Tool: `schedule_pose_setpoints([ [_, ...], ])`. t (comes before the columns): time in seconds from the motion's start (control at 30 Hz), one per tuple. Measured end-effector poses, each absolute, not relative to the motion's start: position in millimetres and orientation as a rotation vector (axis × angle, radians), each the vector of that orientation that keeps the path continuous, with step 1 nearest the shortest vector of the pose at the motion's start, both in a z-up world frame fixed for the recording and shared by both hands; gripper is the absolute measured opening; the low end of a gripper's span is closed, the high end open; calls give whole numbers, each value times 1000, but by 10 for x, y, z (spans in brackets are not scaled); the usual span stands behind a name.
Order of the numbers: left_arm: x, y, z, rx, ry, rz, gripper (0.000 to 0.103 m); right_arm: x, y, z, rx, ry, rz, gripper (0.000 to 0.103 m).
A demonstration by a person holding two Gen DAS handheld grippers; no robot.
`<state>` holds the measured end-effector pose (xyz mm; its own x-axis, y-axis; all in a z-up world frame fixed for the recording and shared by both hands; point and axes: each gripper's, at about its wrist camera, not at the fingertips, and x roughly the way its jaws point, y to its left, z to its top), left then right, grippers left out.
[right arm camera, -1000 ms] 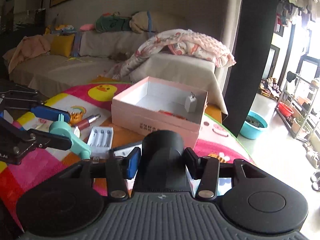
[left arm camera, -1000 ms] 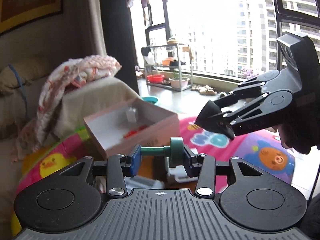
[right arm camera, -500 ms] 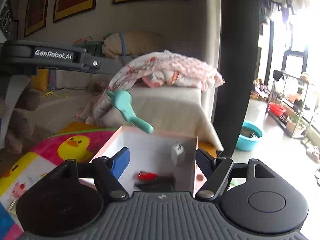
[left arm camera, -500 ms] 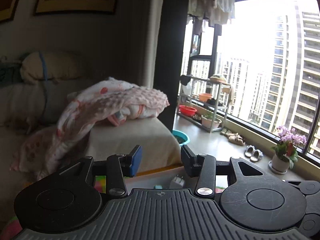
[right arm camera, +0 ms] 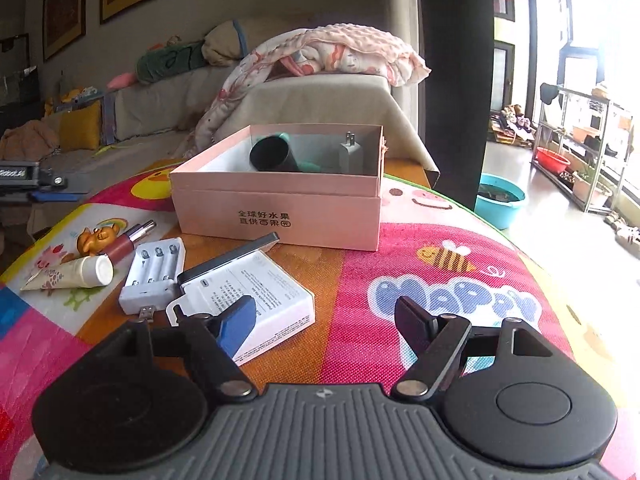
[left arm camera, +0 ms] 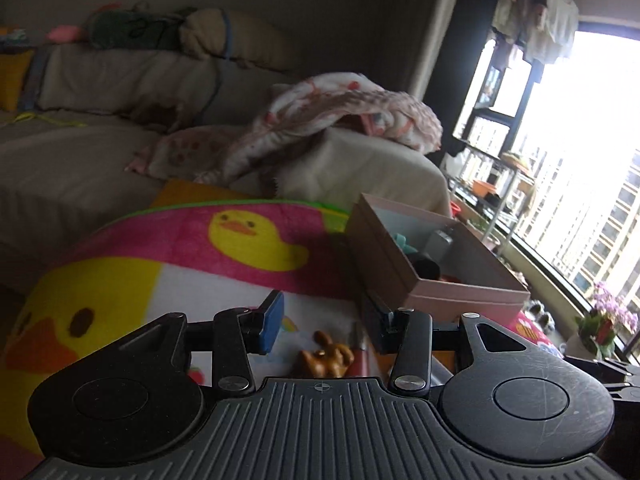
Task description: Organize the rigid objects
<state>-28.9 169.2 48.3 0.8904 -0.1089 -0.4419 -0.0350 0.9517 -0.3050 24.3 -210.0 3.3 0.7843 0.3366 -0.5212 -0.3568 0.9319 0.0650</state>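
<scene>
A: How far along is the tidying judged to be?

B: Roughly partway. On the worktop, covered by a bright cartoon play mat (right arm camera: 440,248), a pink cardboard box (right arm camera: 280,216) is seen open. A dark cylinder (right arm camera: 272,155), a teal piece (right arm camera: 308,166) and a white plug adapter (right arm camera: 352,156) are already lodged inside it.

A: And what is left outside?

B: A flat white carton (right arm camera: 256,292) printed with small text is noted nearest, with a dark slab propped on it. Beside it lie a ribbed white battery holder (right arm camera: 154,276), a soft cream tube (right arm camera: 76,274), a glossy maroon-and-silver stick (right arm camera: 130,238) and a small golden figurine (right arm camera: 94,238). All are judged still to be boxed.

A: How are the jaws found?

B: The right gripper (right arm camera: 324,320) is seen wide apart and empty, its jaws having just been opening. The left gripper (left arm camera: 326,324) is held moderately apart, nothing clamped, above the figurine's side of the mat.
</scene>
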Motion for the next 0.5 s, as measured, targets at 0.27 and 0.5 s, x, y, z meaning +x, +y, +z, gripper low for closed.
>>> schedule_pose_setpoints([
  [0.27,-406,1698,364,-274,606,-72,47,263,-2118,20,-22,569,361,80],
  [0.5,-286,1245,90,-290,709,-231,48,294,-2104,9,-21,590,357,81],
])
